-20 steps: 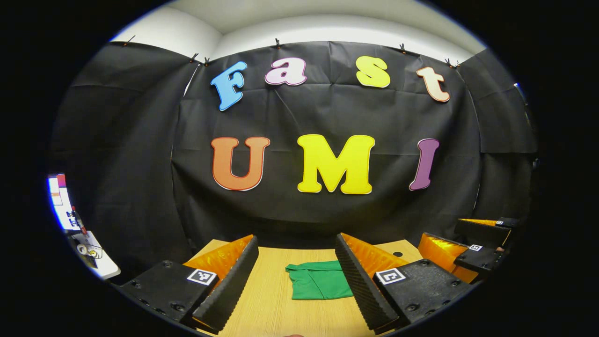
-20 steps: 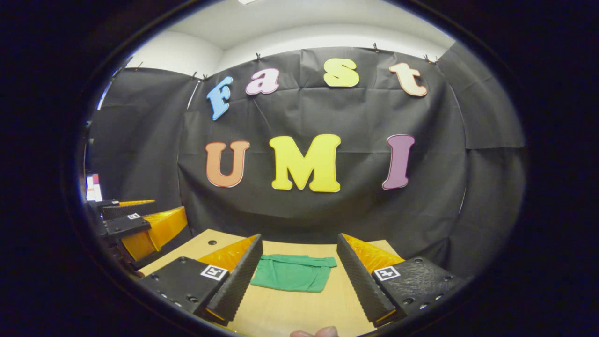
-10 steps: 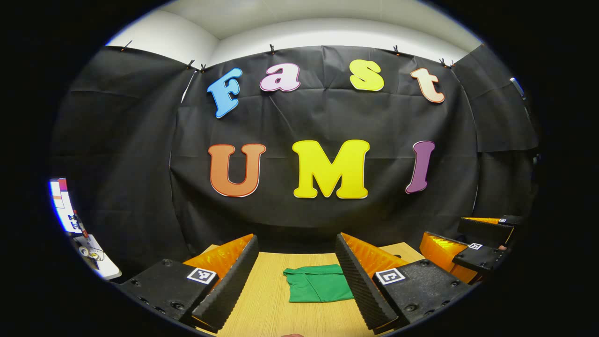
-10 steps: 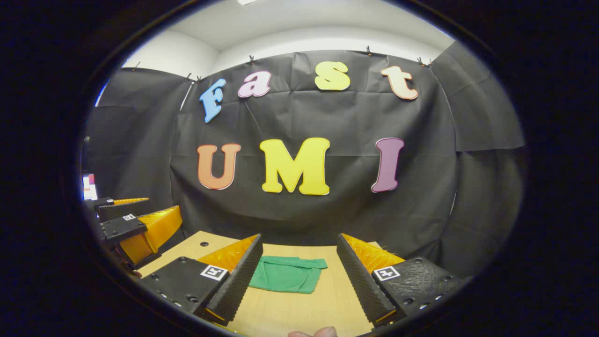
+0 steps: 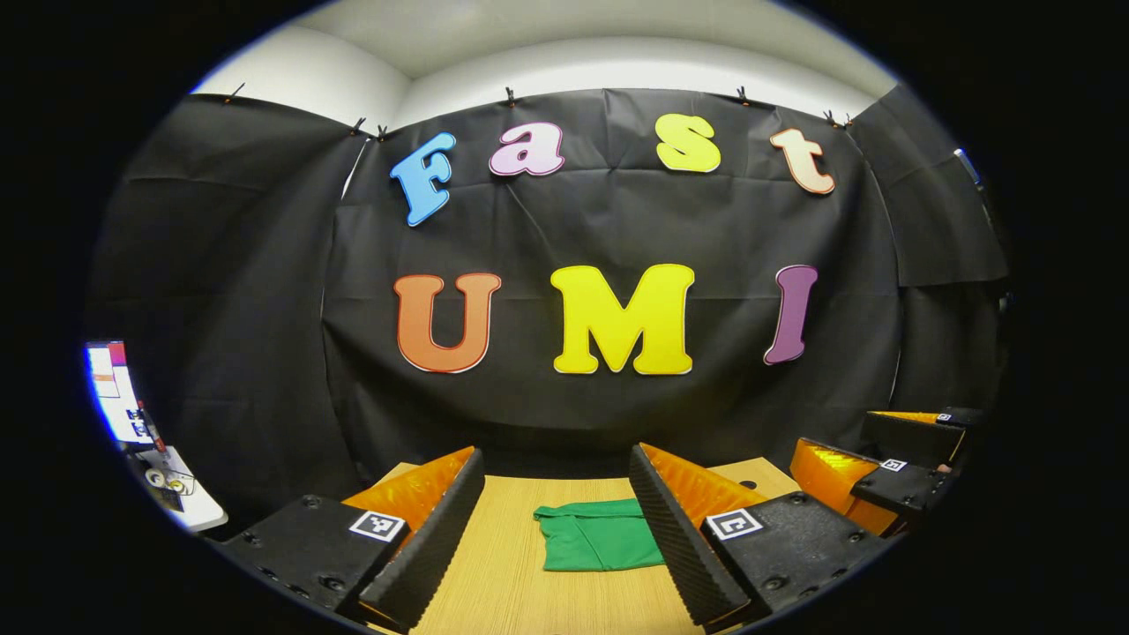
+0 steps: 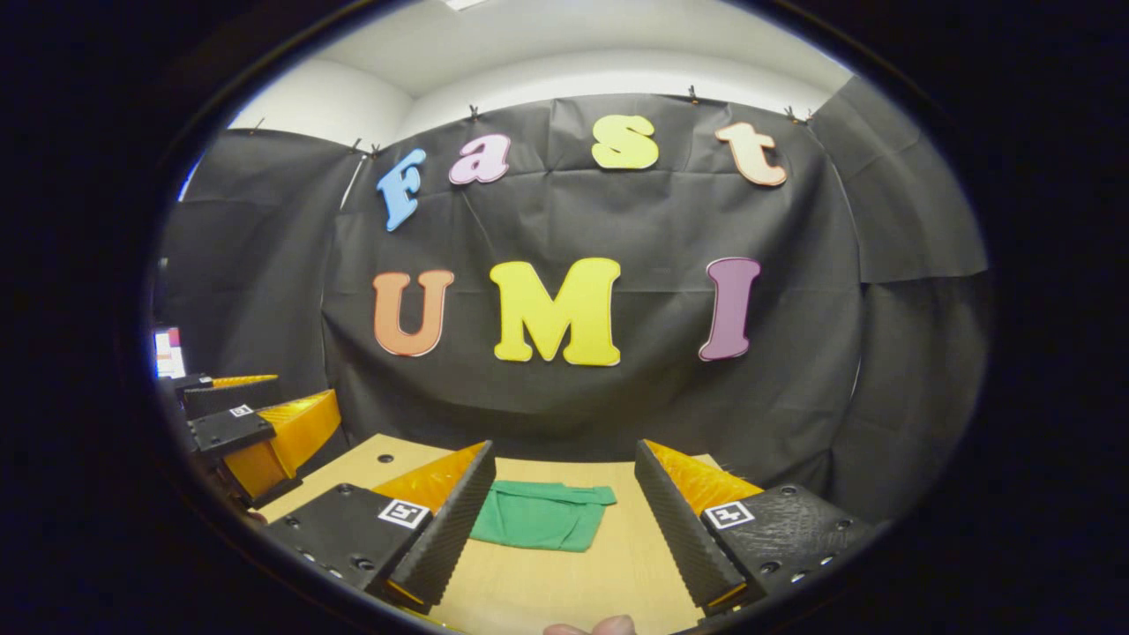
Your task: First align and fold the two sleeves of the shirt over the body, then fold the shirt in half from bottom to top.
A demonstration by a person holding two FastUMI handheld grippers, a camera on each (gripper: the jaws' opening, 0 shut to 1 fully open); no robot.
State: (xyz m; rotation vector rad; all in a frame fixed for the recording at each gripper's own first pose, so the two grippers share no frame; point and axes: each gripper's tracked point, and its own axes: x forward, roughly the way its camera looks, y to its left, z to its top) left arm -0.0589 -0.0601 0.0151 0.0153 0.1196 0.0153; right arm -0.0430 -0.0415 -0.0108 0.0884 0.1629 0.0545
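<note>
1. At the far left of the left gripper view, a lit screen [image 5: 110, 392] shows past the edge of the black cloth, with a small white ledge [image 5: 181, 494] below it.
2. Low in that view my left gripper [image 5: 557, 538] hangs above the table [image 5: 503, 582], fingers wide apart with nothing between them.
3. Between those fingers the shirt [image 5: 600, 540] lies flat on the table as a compact green bundle, its right edge hidden behind my right-hand finger [image 5: 670, 547].
4. Farther right in the same view my right gripper [image 5: 882, 467] hangs over the table's far corner, well apart from the shirt; from this side I cannot tell its gap.
5. At the left edge of the right gripper view, my left gripper [image 6: 251, 423] hangs beside the table [image 6: 564, 591], near a small hole [image 6: 385, 459] in the tabletop.
6. Low in this view my right gripper [image 6: 564, 538] is held above the table, fingers spread wide, empty.
7. Between them the shirt [image 6: 540, 519] lies folded, with a narrow band along its far edge, touching neither finger; its left edge sits behind my left-hand finger [image 6: 445, 538].
8. At the bottom edge, right of centre, a fingertip [image 6: 593, 628] of my hand peeks in.
</note>
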